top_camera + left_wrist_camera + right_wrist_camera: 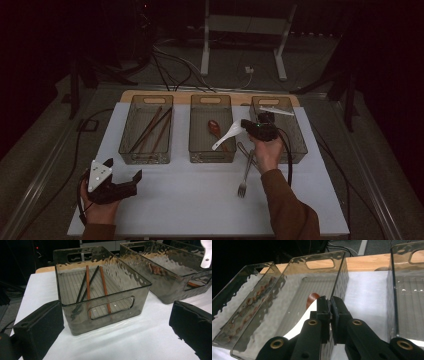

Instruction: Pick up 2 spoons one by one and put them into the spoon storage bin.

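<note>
My right gripper (246,124) is shut on the handle of a white spoon (227,136), whose bowl hangs over the right side of the middle bin (196,150). In the right gripper view the jaws (330,315) are pressed together, with the spoon's white handle (310,313) running down to their left above a brown spoon (312,298) on the bin floor. My left gripper (122,170) rests at the table's front left, open with nothing between its fingers. In its own view it (115,327) faces the left bin (75,322), which holds several chopsticks (87,282).
Three smoky clear bins stand in a row on the white table (190,200). The right bin (299,147) holds a pale utensil (276,111). Metal forks (245,172) lie on the table beside my right hand. Cables and stand legs sit on the floor beyond.
</note>
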A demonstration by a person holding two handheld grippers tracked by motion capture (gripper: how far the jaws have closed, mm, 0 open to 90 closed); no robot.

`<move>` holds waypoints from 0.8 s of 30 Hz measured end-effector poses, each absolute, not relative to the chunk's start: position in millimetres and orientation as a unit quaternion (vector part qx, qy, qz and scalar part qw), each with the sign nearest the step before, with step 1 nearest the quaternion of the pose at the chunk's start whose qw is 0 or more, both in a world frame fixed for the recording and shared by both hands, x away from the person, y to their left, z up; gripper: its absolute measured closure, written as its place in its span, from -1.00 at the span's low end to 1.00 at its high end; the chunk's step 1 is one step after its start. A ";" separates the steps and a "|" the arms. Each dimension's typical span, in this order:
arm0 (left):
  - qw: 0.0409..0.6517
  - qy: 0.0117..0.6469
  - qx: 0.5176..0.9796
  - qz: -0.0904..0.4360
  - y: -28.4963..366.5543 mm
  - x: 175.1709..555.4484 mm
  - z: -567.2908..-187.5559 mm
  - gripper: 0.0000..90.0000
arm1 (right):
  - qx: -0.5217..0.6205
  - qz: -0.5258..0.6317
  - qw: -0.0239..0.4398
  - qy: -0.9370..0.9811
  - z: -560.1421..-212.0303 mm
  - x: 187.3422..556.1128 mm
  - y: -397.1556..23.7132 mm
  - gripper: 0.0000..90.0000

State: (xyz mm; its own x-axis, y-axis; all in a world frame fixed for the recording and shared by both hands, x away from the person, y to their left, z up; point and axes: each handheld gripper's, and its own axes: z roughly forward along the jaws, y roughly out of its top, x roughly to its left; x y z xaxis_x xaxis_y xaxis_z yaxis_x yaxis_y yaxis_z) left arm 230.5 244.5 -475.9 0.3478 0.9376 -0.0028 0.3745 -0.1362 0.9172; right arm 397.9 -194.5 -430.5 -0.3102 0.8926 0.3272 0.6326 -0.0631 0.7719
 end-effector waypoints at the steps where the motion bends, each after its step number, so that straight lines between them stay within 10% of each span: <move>1: 0.451 0.478 0.686 0.312 244.5 230.4 -475.8 -0.99 | 0.570 0.453 0.144 0.670 -431.2 398.3 -193.2 0.92; 24: 0.449 0.479 0.687 0.312 244.7 230.4 -476.1 -0.99 | 0.554 0.422 0.131 0.705 -451.1 401.1 -163.8 0.92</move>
State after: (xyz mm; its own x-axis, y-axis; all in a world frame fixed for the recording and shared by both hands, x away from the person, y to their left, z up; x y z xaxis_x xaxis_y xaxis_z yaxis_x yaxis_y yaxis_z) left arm 230.4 244.7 -476.1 0.3475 0.9377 -0.0013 0.3783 -0.1390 0.9152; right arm 401.1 -163.8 -451.1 -0.3513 0.8927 0.2823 0.6712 0.0299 0.7407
